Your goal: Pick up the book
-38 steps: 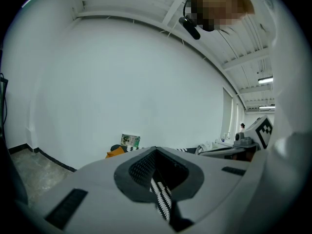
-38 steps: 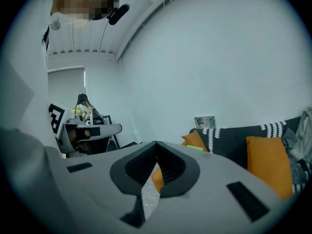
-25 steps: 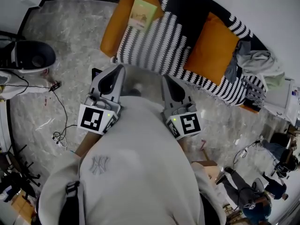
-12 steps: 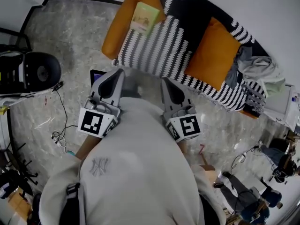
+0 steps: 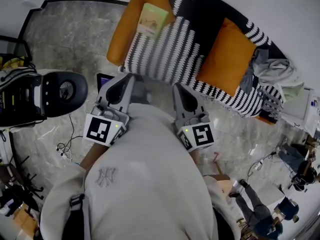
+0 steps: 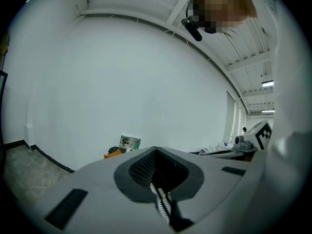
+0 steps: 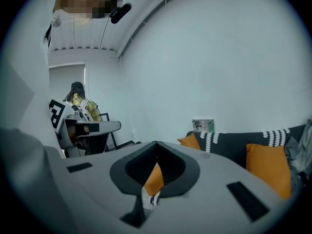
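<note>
We held the left tongs [image 5: 131,77] and the right tongs [image 5: 176,87] clenched on nothing, side by side at mid-frame before the striped sofa [image 5: 167,51], presumably because the book [image 5: 152,19] lay well apart at top centre on the orange cushion [image 5: 127,31], not yet within reach.

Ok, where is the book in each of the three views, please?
Head view: the book is near the top, left of centre.
Left gripper view: it is small, below and left of centre.
Right gripper view: it is right of centre, slightly below the middle.
Shared landmark: the orange cushion next to the book.
</note>
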A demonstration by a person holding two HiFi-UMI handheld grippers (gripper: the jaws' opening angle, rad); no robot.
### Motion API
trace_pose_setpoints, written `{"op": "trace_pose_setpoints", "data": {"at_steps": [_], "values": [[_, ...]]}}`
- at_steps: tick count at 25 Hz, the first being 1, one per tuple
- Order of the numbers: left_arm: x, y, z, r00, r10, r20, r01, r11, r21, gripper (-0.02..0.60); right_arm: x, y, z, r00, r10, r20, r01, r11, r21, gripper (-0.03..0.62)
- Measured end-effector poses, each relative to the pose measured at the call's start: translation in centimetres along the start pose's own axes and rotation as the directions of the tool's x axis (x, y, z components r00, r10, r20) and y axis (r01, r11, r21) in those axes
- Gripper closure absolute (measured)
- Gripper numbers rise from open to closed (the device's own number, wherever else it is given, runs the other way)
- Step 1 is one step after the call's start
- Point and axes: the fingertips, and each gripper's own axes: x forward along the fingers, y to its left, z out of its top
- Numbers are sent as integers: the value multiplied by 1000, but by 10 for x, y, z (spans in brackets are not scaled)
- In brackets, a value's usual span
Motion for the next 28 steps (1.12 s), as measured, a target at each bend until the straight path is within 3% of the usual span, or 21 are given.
{"op": "trace_pose_setpoints", "data": {"at_steps": [12,18,28], "values": [[75,67,31,1000,-31,0,31,999,-29,572,82,-32,36,998,-60,4,60,998,2,577],[115,86,55,996,-84,-6,84,996,-31,572,109,-55,66,992,-124,19,124,992,22,577],[146,115,56,992,-121,-20,120,992,-31,572,135,-76,64,983,-185,12,184,982,30,577]]}}
